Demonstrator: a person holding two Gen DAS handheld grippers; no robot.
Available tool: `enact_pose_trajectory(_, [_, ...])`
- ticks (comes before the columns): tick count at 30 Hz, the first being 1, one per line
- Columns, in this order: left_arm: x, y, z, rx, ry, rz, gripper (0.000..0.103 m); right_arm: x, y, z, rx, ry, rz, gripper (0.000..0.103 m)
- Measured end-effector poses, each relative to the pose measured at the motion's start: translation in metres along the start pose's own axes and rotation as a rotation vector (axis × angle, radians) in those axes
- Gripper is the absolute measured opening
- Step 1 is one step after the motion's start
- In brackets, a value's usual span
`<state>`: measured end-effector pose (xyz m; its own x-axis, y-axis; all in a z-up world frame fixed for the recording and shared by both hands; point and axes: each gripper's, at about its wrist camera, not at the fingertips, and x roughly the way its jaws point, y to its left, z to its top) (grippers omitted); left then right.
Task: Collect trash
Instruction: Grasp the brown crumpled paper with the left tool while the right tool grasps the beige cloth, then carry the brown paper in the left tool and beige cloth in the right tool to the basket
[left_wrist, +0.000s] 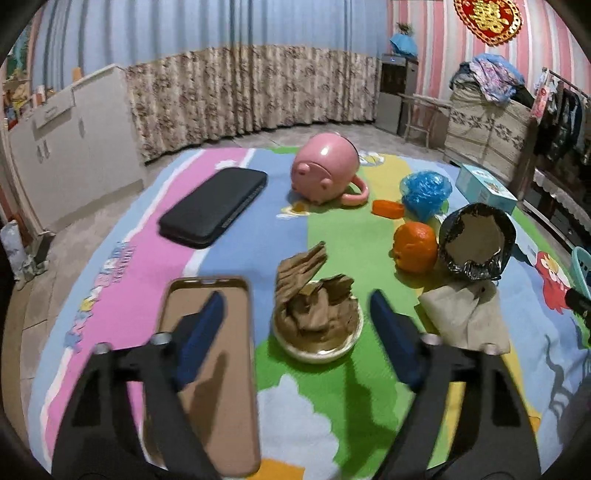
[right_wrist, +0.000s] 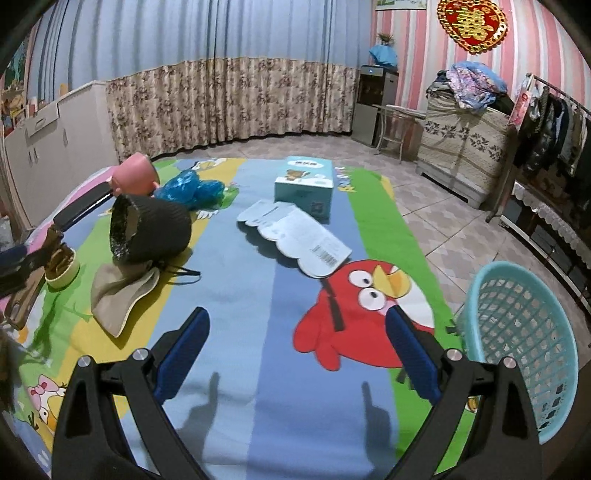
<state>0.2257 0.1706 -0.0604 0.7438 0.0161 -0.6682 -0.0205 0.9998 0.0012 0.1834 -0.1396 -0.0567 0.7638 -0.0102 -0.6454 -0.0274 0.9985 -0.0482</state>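
Brown crumpled paper (left_wrist: 312, 295) sits in a shallow cream dish (left_wrist: 317, 341) on the cartoon mat (left_wrist: 332, 229), between the spread blue pads of the left gripper (left_wrist: 293, 314), which do not touch it. Right gripper (right_wrist: 297, 349) hangs released over bare mat, nothing between its pads; a teal mesh basket (right_wrist: 517, 343) stands just to its right.

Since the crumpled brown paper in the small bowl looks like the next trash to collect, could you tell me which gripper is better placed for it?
Left. The left gripper is open, with the crumpled brown paper straight ahead between its fingers; the right gripper faces bare mat.
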Motion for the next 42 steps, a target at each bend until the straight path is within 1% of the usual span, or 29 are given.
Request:
enact_pose_trajectory(2, [0.007, -0.001, 0.002, 0.002, 0.022, -0.018, 0.055, 0.003, 0.007, 0.0, -0.01, 0.008, 0.01, 0.094])
enact_pose_trajectory(3, [0.011, -0.002, 0.003, 0.004, 0.034, -0.031, 0.051, 0.004, 0.01, 0.0, -0.011, 0.013, 0.017, 0.094])
enact_pose_trajectory(5, [0.013, -0.002, 0.003, 0.008, 0.04, -0.042, 0.031, 0.007, 0.018, 0.001, -0.003, 0.025, 0.04, 0.094])
enact_pose_trajectory(8, [0.012, -0.002, 0.004, 0.006, 0.026, -0.052, 0.03, 0.011, 0.034, 0.003, 0.007, 0.045, 0.052, 0.094])
enact_pose_trajectory(10, [0.008, 0.0, 0.003, 0.0, 0.01, -0.055, 0.029, 0.014, 0.048, 0.003, -0.011, 0.054, 0.065, 0.094])
enact_pose_trajectory(14, [-0.009, 0.005, 0.004, 0.01, -0.045, -0.031, 0.029, 0.015, 0.071, 0.001, -0.064, 0.06, 0.073, 0.094])
enact_pose_trajectory(18, [-0.029, 0.019, 0.006, 0.023, -0.099, 0.032, 0.029, 0.017, 0.083, 0.001, -0.071, 0.068, 0.091, 0.094])
enact_pose_trajectory(23, [-0.046, 0.049, -0.003, -0.023, -0.113, 0.059, 0.029, 0.025, 0.094, 0.005, -0.073, 0.082, 0.115, 0.094])
enact_pose_trajectory(26, [-0.048, 0.062, -0.011, -0.04, -0.095, 0.07, 0.029, 0.035, 0.101, 0.008, -0.049, 0.11, 0.156, 0.093])
enact_pose_trajectory(28, [-0.048, 0.068, -0.017, -0.043, -0.082, 0.08, 0.029, 0.044, 0.106, 0.009, -0.038, 0.143, 0.179, 0.088])
enact_pose_trajectory(30, [-0.048, 0.074, -0.022, -0.047, -0.071, 0.083, 0.029, 0.053, 0.11, 0.008, -0.034, 0.18, 0.205, 0.076])
enact_pose_trajectory(32, [-0.05, 0.077, -0.027, -0.054, -0.063, 0.075, 0.029, 0.057, 0.113, 0.007, -0.025, 0.203, 0.238, 0.068])
enact_pose_trajectory(33, [-0.051, 0.078, -0.028, -0.054, -0.063, 0.075, 0.029, 0.056, 0.114, 0.007, -0.028, 0.201, 0.245, 0.058])
enact_pose_trajectory(34, [-0.053, 0.078, -0.03, -0.055, -0.064, 0.076, 0.029, 0.055, 0.117, 0.007, -0.036, 0.2, 0.276, 0.051])
enact_pose_trajectory(35, [-0.054, 0.078, -0.03, -0.057, -0.064, 0.074, 0.029, 0.054, 0.119, 0.006, -0.037, 0.2, 0.301, 0.036])
enact_pose_trajectory(36, [-0.053, 0.078, -0.031, -0.058, -0.063, 0.071, 0.029, 0.053, 0.12, 0.005, -0.038, 0.199, 0.32, 0.025])
enact_pose_trajectory(37, [-0.054, 0.078, -0.032, -0.058, -0.063, 0.07, 0.029, 0.051, 0.123, 0.004, -0.043, 0.196, 0.33, 0.021])
enact_pose_trajectory(38, [-0.056, 0.077, -0.032, -0.057, -0.066, 0.07, 0.029, 0.049, 0.124, 0.003, -0.047, 0.19, 0.334, 0.014])
enact_pose_trajectory(39, [-0.059, 0.077, -0.032, -0.056, -0.069, 0.07, 0.029, 0.046, 0.123, 0.003, -0.044, 0.183, 0.341, 0.009])
enact_pose_trajectory(42, [-0.07, 0.07, -0.032, -0.045, -0.085, 0.067, 0.029, 0.037, 0.113, 0.003, -0.024, 0.161, 0.354, 0.005])
